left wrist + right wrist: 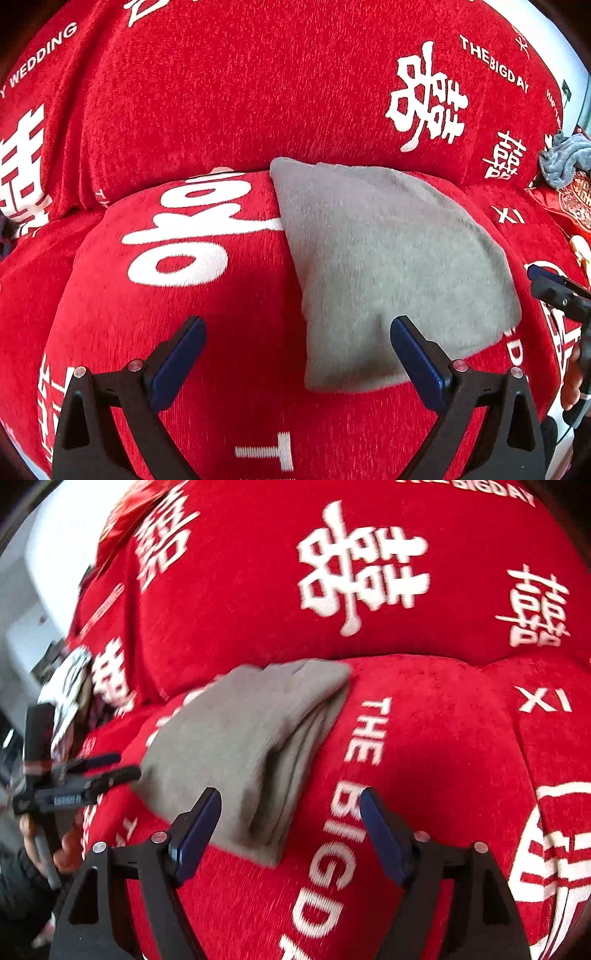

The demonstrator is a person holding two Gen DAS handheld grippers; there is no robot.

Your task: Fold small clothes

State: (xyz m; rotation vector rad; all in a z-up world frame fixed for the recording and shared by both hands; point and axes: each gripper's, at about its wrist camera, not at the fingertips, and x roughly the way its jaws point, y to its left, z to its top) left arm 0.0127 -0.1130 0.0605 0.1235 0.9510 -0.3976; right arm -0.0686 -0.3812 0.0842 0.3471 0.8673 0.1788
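grey garment (388, 258); red, white-lettered cover (221, 92)

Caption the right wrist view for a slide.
Open right tool above folded grey garment on red sofa cover.

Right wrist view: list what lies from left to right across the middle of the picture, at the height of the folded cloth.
Left gripper held in a hand, jaws open → folded grey cloth on the red sofa cover → white lettering "THE BIG DAY" → white "XI" print.
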